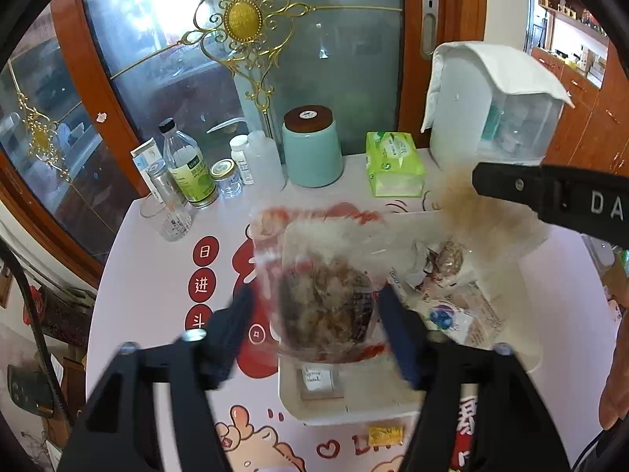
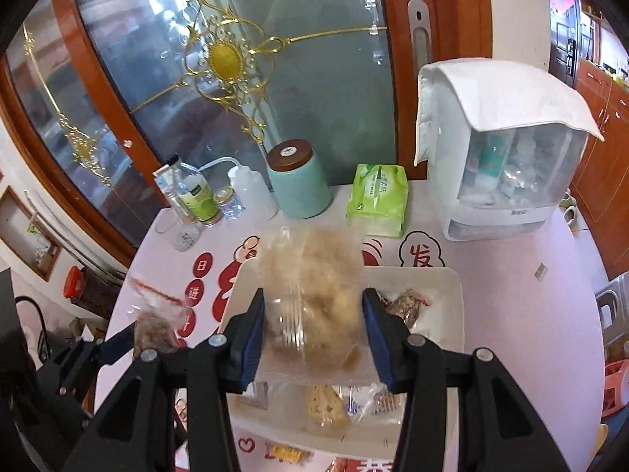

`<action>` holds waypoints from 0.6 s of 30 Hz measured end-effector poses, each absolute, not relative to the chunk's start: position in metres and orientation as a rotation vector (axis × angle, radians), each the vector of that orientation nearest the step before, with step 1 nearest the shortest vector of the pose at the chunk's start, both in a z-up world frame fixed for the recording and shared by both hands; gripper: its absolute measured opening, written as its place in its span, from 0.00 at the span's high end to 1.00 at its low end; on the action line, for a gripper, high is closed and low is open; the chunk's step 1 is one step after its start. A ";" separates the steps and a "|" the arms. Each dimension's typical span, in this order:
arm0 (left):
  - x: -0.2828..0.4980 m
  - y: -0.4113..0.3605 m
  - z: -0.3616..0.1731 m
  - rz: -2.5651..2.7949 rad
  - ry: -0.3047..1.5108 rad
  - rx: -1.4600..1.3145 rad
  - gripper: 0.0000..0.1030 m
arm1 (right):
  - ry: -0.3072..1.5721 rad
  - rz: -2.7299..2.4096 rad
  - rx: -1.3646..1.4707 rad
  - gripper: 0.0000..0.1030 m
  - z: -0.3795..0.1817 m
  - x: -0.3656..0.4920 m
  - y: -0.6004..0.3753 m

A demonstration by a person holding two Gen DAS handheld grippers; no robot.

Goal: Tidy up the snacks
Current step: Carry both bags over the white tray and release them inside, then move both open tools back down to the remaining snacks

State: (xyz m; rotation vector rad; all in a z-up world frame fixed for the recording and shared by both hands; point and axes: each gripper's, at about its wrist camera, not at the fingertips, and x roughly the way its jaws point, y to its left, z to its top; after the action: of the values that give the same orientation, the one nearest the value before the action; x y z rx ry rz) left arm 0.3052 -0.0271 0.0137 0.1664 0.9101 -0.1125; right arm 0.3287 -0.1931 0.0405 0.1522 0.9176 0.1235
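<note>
In the left wrist view my left gripper (image 1: 314, 326) stands open over the near end of a white tray (image 1: 354, 413). A blurred clear zip bag of dark brown snack (image 1: 326, 303) hangs loose between its fingers. The right wrist view shows that same bag (image 2: 153, 322) at the lower left. My right gripper (image 2: 314, 334) is shut on a clear bag of pale beige snack (image 2: 314, 306), lifted above the tray (image 2: 452, 279). Other packets lie in the tray: a brown one (image 2: 409, 303), a beige bar (image 2: 326, 405) and a blueberry packet (image 1: 444, 314).
At the table's far edge stand bottles (image 1: 188, 165), a teal jar (image 1: 312, 149), a green tissue pack (image 1: 393, 165) and a cloth-covered white appliance (image 1: 491, 110). A yellow candy (image 1: 385, 434) lies in front of the tray. A person's hand (image 1: 617, 373) shows at the right edge.
</note>
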 end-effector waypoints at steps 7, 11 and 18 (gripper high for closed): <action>0.307 -0.024 0.002 -0.109 0.913 0.166 0.16 | 0.947 0.133 0.187 0.47 0.022 0.330 -0.196; 0.304 -0.019 -0.001 -0.104 0.920 0.154 0.16 | 0.964 0.141 0.174 0.47 0.015 0.321 -0.196; 0.294 -0.015 -0.004 -0.107 0.936 0.123 0.16 | 0.974 0.151 0.127 0.47 0.011 0.297 -0.195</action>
State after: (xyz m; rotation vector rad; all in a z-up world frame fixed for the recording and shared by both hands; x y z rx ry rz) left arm 0.2944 -0.0148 -0.0044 0.1233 0.9357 -0.1073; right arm 0.2969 -0.1952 0.0106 0.1266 0.9742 0.1509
